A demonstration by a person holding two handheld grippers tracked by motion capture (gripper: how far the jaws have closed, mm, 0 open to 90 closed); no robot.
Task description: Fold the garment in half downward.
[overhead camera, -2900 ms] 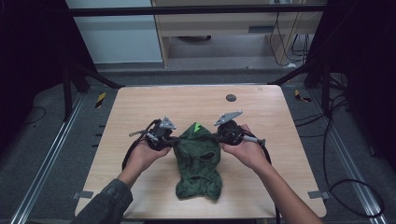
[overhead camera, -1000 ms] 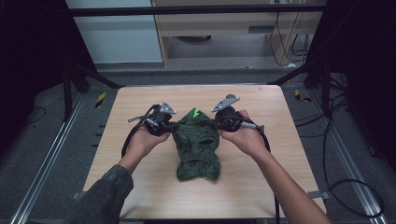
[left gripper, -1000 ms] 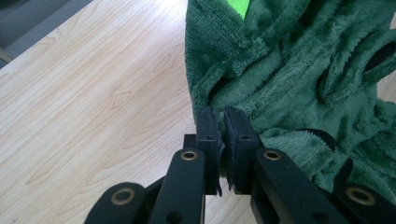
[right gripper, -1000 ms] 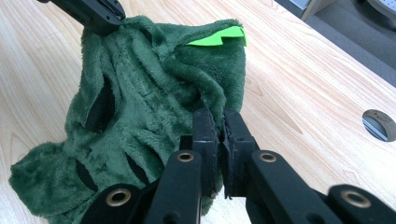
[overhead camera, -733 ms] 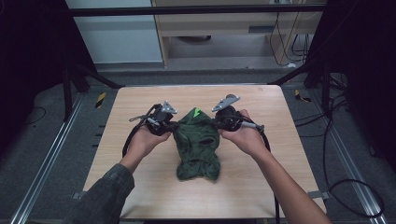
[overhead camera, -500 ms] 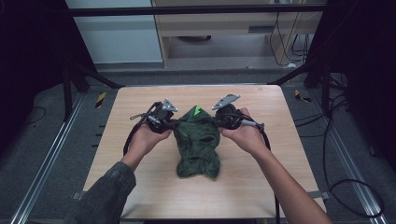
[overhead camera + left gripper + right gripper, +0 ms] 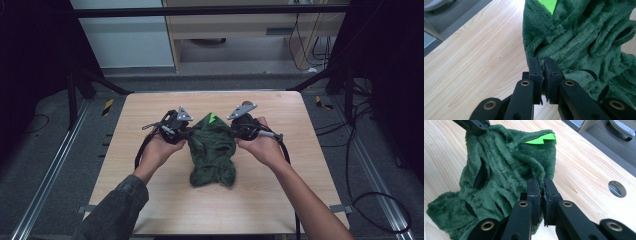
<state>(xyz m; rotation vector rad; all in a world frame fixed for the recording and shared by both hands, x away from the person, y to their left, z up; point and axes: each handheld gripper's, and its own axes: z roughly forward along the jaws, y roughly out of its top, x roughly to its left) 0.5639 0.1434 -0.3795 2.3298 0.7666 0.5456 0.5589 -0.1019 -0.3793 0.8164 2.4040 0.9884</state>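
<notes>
A dark green fleece garment point(image 7: 212, 152) with a bright green spike point(image 7: 212, 118) at its far end lies bunched in the middle of the wooden table point(image 7: 125, 120). My left gripper point(image 7: 186, 133) is shut on the garment's left edge, its jaws pinching the fleece point(image 7: 574, 50) in the left gripper view point(image 7: 542, 63). My right gripper point(image 7: 235, 131) is shut on the right edge, the fabric point(image 7: 499, 177) caught between its jaws point(image 7: 539, 183). The upper part of the garment hangs between the two grippers, and its lower end rests on the table.
A round hole point(image 7: 617, 188) sits in the tabletop near the far right. Black cables point(image 7: 142, 150) trail from both grippers toward the near edge. Metal rails point(image 7: 45, 190) run along both sides of the table, with a cabinet point(image 7: 240, 25) beyond the far edge.
Both grippers have carried the garment's upper end away from the person, and its lower end has dragged along the table. The two grips have stayed shut.
</notes>
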